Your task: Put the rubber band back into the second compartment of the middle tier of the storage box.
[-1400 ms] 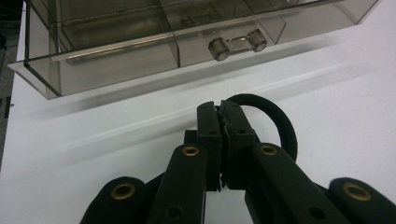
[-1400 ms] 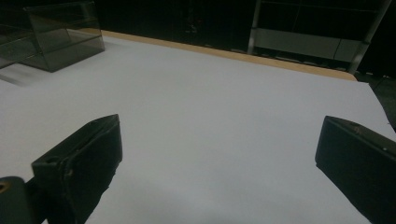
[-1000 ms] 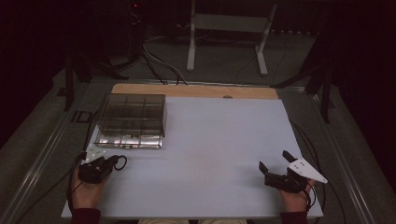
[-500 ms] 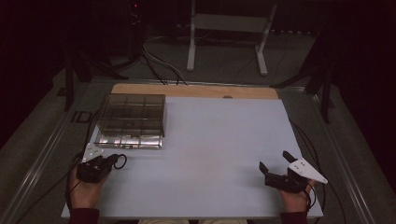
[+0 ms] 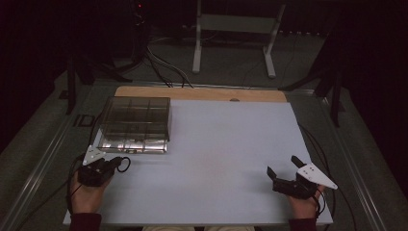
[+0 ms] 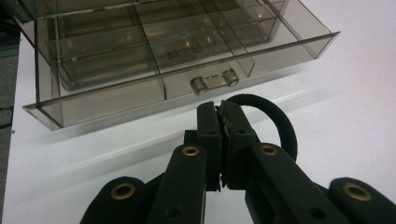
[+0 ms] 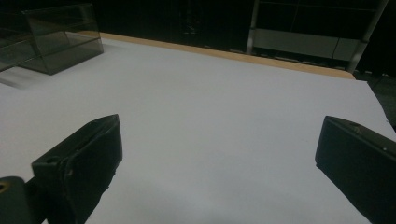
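My left claw (image 5: 117,165) sits at the near left of the white worktop (image 5: 226,159), jaws pinched together on a black ring (image 6: 275,122) like a hair band. The ring stands on edge, its loop bulging out to one side of the tips, just short of the box (image 5: 134,124). In the left gripper view I see the band squeezed flat between the pads and the loop arching free. From the high view I get only a small dark loop (image 5: 124,164) at the claw's tip.

The box is smoky clear plastic with divided compartments, its long axis running across the worktop; its drawer front with two small knobs (image 6: 214,82) faces my left claw.

My right claw (image 5: 284,168) rests at the near right, well apart, jaws wide with nothing between them. Its view looks over bare worktop to the box (image 7: 51,37) far off.
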`<control>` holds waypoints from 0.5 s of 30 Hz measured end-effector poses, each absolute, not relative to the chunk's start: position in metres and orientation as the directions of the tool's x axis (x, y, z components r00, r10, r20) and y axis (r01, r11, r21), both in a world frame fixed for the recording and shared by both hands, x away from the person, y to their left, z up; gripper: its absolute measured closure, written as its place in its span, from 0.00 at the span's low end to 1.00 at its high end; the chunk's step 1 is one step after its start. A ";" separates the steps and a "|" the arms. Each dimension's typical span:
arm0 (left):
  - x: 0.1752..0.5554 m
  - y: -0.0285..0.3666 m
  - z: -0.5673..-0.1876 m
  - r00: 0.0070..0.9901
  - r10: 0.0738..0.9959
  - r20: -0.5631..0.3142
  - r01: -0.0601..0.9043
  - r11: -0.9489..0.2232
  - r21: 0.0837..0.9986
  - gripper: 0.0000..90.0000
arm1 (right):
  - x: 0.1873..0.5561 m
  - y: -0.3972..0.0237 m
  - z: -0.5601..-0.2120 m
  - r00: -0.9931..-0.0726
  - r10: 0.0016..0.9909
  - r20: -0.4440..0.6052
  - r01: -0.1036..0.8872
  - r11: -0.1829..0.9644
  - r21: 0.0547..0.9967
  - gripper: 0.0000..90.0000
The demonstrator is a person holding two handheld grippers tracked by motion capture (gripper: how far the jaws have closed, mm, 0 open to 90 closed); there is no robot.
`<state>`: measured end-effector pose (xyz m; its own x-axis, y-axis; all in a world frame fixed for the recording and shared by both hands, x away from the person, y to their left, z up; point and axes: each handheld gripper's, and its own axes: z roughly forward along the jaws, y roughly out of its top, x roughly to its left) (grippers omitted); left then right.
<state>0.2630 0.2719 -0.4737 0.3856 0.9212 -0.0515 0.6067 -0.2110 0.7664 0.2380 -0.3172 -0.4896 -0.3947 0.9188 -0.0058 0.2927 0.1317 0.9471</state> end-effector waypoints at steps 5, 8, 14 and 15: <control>0.265 0.270 -0.471 0.391 0.919 -0.050 0.601 -0.214 0.770 0.98 | 0.238 -0.317 -0.490 -0.396 0.918 -0.007 0.291 0.133 0.947 0.01; 0.266 0.269 -0.469 0.394 0.918 -0.049 0.599 -0.216 0.771 0.98 | 0.238 -0.317 -0.490 -0.394 0.919 -0.004 0.293 0.130 0.947 0.01; 0.269 0.267 -0.465 0.400 0.915 -0.044 0.592 -0.221 0.775 0.98 | 0.238 -0.317 -0.490 -0.396 0.918 -0.004 0.293 0.130 0.947 0.01; 0.269 0.267 -0.465 0.400 0.915 -0.044 0.592 -0.221 0.775 0.98 | 0.238 -0.317 -0.490 -0.396 0.918 -0.004 0.293 0.130 0.947 0.01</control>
<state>0.2687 0.2675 -0.4652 0.4001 0.9154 -0.0444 0.5917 -0.2210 0.7753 0.2378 -0.3170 -0.4895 -0.3956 0.9184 -0.0037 0.2926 0.1299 0.9474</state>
